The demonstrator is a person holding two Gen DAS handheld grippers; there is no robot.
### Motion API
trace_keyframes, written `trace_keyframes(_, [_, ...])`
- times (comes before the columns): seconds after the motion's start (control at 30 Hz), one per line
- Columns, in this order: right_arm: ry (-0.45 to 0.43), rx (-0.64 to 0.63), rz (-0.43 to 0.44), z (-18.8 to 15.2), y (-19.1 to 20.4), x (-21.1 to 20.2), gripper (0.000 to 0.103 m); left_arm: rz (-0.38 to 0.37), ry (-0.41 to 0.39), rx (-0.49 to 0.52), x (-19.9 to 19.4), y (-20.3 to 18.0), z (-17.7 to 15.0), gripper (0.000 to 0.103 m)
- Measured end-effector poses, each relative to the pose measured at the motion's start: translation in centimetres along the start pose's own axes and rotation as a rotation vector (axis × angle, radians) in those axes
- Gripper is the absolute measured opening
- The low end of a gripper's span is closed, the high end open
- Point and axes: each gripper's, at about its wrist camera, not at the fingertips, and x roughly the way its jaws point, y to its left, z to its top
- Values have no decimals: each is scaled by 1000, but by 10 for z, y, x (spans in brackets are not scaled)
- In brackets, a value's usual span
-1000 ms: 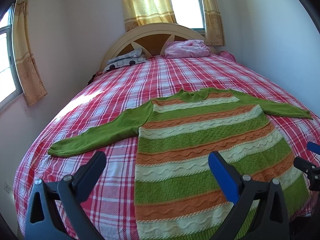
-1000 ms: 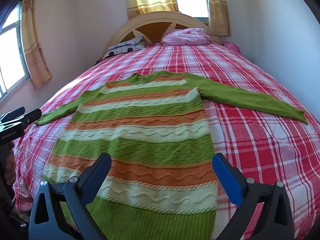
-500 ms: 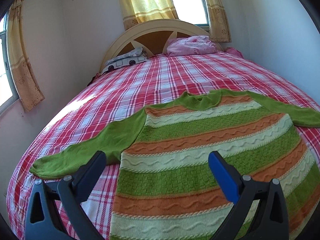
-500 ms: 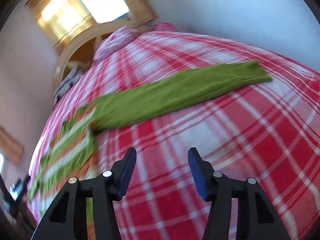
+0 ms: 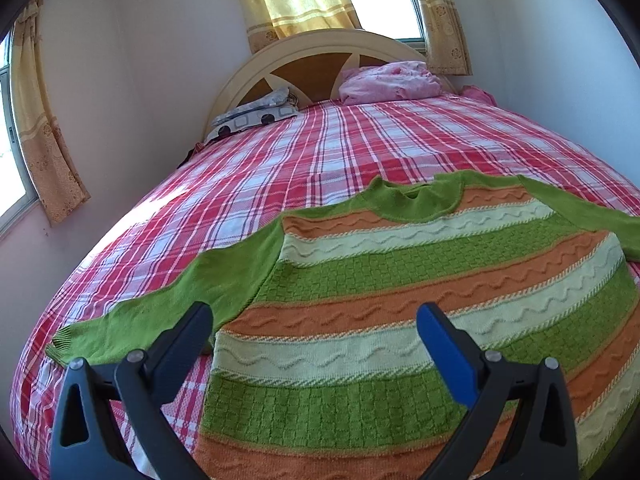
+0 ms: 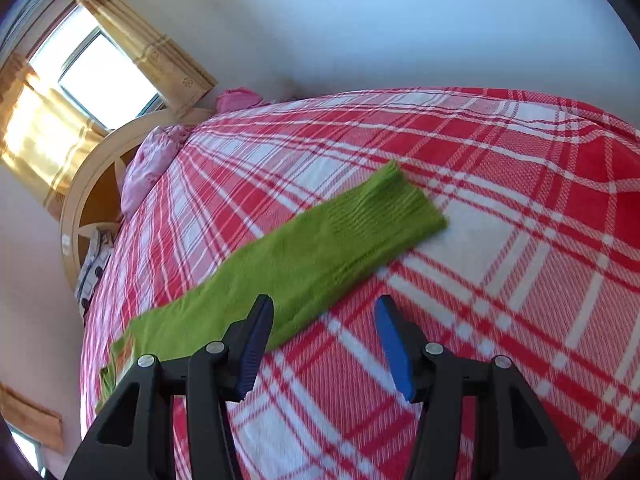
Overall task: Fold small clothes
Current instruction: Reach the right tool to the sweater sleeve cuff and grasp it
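While the striped knit sweater [image 5: 420,304] lies flat and face-up on the red plaid bedspread [image 5: 320,152], neck toward the headboard [image 5: 320,60], both sleeves stretch out to the sides. Hovering over its lower body, the left gripper [image 5: 312,332] has its jaws spread wide and holds nothing. Tilted over the green right sleeve [image 6: 320,248], the right gripper [image 6: 324,336] is parted at a medium gap, empty, its left finger just over the sleeve's edge. A pink pillow [image 5: 388,82] rests by the headboard.

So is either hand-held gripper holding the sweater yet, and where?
Nothing is held. The left hand-held gripper is open above the sweater; the right hand-held gripper is open near its sleeve.
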Motion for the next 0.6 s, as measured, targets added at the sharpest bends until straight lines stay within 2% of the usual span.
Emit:
trace_keyframes(0.17, [-20, 79, 0, 19, -10, 17, 52, -5, 18, -29, 6, 4, 0, 103])
trace_keyframes(0.23, [-26, 93, 1, 25, -13, 23, 45, -5, 24, -42, 8, 7, -1, 103])
trace_keyframes(0.3, [-29, 118, 7, 31, -19, 28, 19, -8, 31, -55, 9, 9, -2, 103])
trace_keyframes(0.37, [-12, 139, 31, 37, -25, 34, 13, -10, 37, -64, 9, 11, -3, 103])
trace_keyframes(0.47, [-4, 124, 42, 42, -20, 34, 9, -16, 35, -70, 7, 14, -4, 103])
trace_keyframes(0.6, [-27, 45, 86, 47, 6, 22, 8, -20, 30, -69, 4, 17, -5, 103])
